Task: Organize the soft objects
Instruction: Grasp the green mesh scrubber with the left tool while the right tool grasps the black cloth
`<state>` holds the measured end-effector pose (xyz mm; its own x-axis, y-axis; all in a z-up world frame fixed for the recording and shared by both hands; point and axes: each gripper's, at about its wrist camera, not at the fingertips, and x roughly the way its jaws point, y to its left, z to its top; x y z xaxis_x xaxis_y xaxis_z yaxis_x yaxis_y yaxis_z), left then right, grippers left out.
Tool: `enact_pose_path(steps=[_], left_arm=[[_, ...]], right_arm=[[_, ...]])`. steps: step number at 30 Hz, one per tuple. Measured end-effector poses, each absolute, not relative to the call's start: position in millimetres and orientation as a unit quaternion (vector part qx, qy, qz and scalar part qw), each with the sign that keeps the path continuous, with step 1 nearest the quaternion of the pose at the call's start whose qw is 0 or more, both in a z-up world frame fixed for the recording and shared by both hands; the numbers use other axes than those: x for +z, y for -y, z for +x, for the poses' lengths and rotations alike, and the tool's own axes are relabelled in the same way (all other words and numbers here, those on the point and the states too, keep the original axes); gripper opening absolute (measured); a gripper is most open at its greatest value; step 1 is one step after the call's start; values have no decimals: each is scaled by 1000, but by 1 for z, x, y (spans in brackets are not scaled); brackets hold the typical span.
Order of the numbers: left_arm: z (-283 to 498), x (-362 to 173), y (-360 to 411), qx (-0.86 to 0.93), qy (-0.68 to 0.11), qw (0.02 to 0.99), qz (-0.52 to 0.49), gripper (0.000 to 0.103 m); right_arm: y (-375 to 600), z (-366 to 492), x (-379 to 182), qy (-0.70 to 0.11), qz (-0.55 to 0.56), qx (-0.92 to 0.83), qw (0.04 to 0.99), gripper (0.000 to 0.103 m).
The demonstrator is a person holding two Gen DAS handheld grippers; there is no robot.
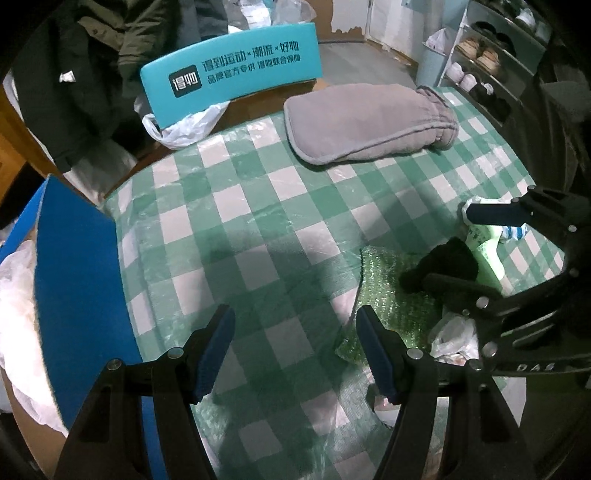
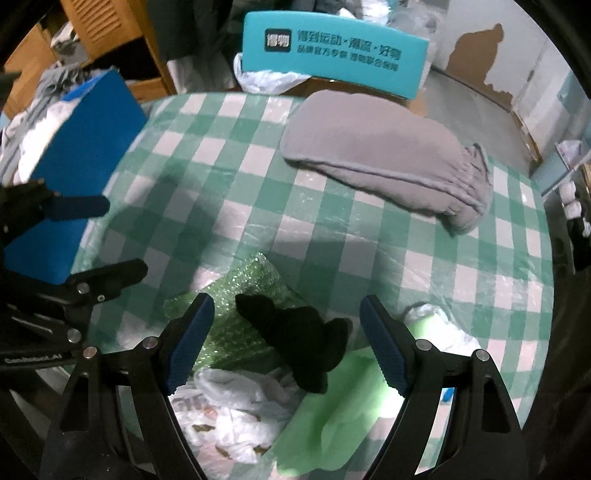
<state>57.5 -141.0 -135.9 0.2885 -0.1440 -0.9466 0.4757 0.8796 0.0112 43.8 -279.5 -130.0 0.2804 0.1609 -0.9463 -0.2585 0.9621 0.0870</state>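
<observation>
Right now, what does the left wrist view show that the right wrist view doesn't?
Only the left wrist view shows the shoe rack and a dark jacket. Only the right wrist view shows the wooden louvered cabinet and the white printed plastic bag near its tongs. Both show the grey drawstring pouch, black cloth, green bubble wrap and teal box flap.

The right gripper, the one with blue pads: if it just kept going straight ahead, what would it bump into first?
Most likely the black cloth, which lies on the green bubble wrap between the open fingers of the right gripper. Depth is hard to judge, but nothing shows in between.
</observation>
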Motion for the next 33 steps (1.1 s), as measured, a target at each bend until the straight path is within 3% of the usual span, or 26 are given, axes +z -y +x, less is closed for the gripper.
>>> enact_pose_path(steps=[6,10,13,33], left_arm=[[61,-143,142,-195,-572,783,148,69],[60,-145,147,-199,-572,781,149,69],[59,-145,151,-207,-573,779,147,69],[53,-166,193,-266,-609,738,119,76]], right_arm=[[275,44,-154,-603,-69,139,783,79],[276,45,-165,-613,-80,137,774,57],[281,45,-164,-617,-71,139,771,48],[328,30,-133,-596,4,92,798,45]])
